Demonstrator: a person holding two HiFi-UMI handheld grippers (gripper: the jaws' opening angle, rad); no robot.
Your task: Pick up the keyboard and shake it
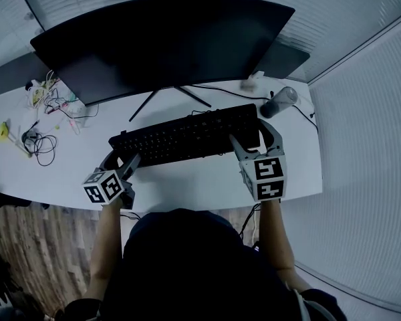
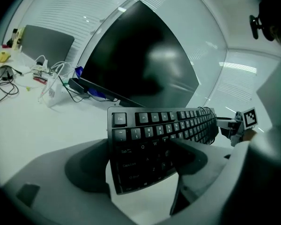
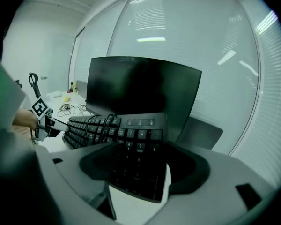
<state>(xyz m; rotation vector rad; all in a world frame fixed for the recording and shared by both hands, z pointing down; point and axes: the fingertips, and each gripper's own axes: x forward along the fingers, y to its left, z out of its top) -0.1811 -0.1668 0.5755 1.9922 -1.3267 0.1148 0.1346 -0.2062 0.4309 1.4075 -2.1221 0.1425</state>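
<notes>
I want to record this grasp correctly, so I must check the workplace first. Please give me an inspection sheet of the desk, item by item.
Surface: white desk, mostly bare at the front.
Job's things: black keyboard, held at both ends; whether it is off the desk is unclear.
Clutter: dark cylinder at right rear; yellow item at far left.
Grippers: left gripper has its fingers closed on the keyboard's left end; right gripper on the number-pad end.
Cables: loose tangle at left; one cable past the cylinder.
Surroundings: dark monitor behind the keyboard; blinds; wooden floor.
</notes>
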